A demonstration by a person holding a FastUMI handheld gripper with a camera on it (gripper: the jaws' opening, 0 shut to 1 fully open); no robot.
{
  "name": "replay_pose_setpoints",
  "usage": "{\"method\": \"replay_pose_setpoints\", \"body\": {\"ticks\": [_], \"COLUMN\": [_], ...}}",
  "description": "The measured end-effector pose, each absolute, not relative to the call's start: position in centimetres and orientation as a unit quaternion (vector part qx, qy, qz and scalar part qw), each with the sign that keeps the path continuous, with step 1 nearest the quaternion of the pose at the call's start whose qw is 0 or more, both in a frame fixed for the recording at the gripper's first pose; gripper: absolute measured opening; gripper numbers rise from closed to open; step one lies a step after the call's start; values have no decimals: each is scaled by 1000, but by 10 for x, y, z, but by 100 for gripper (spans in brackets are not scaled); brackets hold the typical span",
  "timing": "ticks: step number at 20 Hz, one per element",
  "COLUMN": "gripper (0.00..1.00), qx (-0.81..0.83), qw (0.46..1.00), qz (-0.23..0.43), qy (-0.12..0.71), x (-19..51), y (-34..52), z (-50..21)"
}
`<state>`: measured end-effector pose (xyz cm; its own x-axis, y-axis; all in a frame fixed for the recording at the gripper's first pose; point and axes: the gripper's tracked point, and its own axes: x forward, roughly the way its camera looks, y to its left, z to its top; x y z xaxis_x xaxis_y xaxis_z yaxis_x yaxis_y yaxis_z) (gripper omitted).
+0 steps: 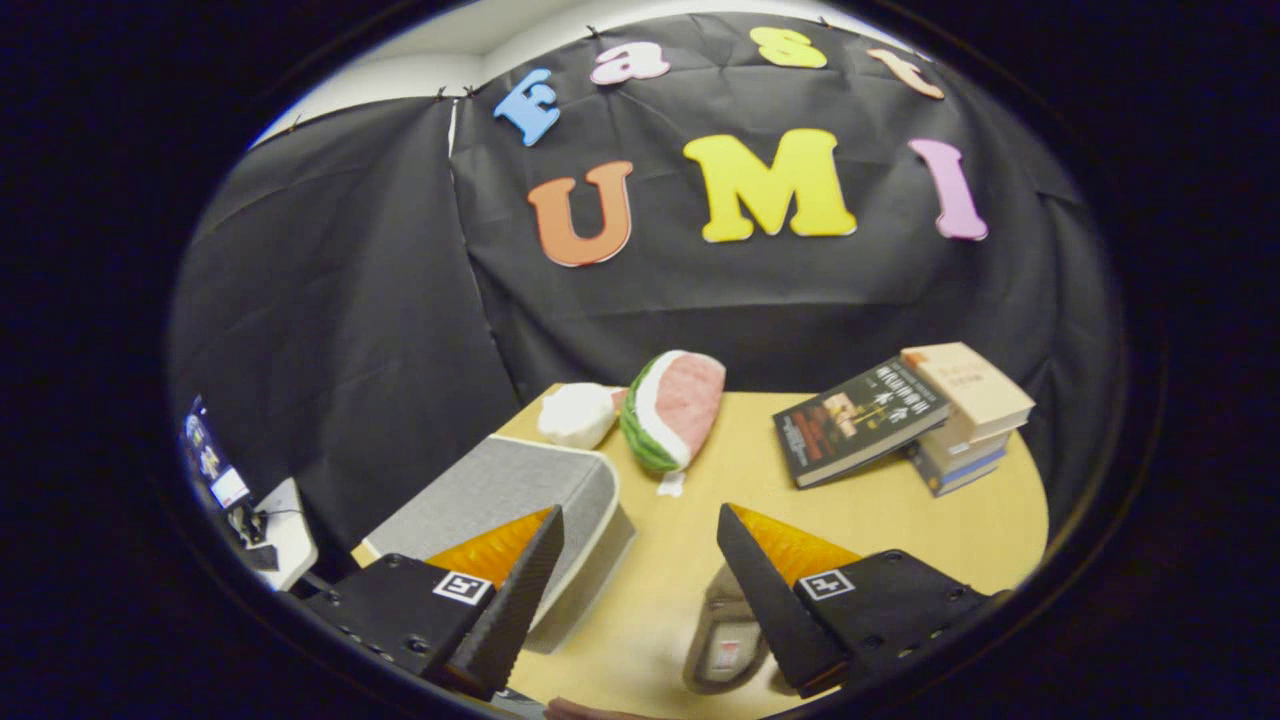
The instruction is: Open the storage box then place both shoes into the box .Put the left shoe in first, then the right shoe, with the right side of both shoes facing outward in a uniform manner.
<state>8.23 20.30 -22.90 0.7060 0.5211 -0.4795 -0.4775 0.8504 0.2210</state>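
claw (640, 560): hanging released, fingers apart, gripping nothing.
storage box (520, 500): lying closed, behind the left finger.
shoe (725, 640): sitting beside the right finger.
risk: fingers sliding off the lid's cloth.

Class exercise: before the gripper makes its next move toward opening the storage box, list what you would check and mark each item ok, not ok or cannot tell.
1. Gripper fingers apart, holding nothing: ok.
2. Grey storage box lid closed, so opening comes first: ok.
3. One shoe beside the box, low between the fingers: ok.
4. Second shoe located: cannot tell.
5. Which shoe is left or right: cannot tell.
6. Watermelon plush and books lie beyond the box, apart from it: ok.
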Motion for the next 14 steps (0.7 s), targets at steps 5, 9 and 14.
{"method": "replay_pose_setpoints", "body": {"ticks": [5,9,14], "gripper": [96,96,98], "qx": [89,144,226], "qw": [884,842,794], "qz": [307,323,336], "qy": [340,408,452], "x": [93,90,91], "y": [247,265,277], "z": [-276,-312,-329]}}
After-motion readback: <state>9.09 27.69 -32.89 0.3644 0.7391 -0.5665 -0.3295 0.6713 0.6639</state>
